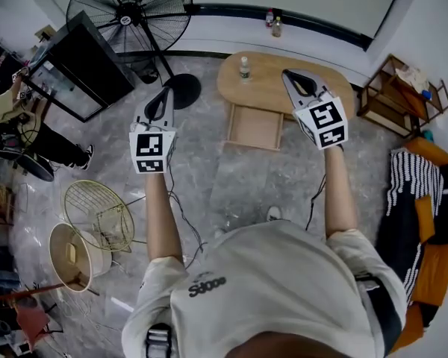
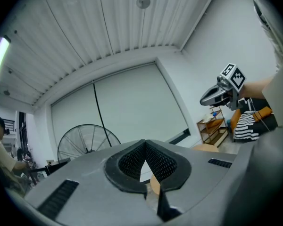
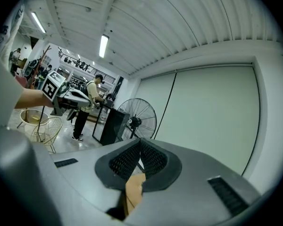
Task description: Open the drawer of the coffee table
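The oval wooden coffee table [image 1: 265,84] stands ahead in the head view. Its drawer [image 1: 255,127] is pulled out toward me, and the inside looks empty. My left gripper [image 1: 166,90] is held up at the left of the table, over the grey floor, its jaws shut on nothing. My right gripper [image 1: 288,74] hovers over the table's right half, also shut and empty. In the left gripper view the pads [image 2: 155,161] meet at a point; the right gripper [image 2: 203,99] shows at the right. In the right gripper view the pads [image 3: 151,158] are closed, and the left gripper [image 3: 86,99] shows at the left.
A small bottle [image 1: 244,68] stands on the table top. A big standing fan [image 1: 131,13] and a black cabinet [image 1: 82,66] are at the far left, with a wire chair [image 1: 97,211] nearer. A wooden shelf [image 1: 403,95] and striped cushions [image 1: 411,177] sit at the right.
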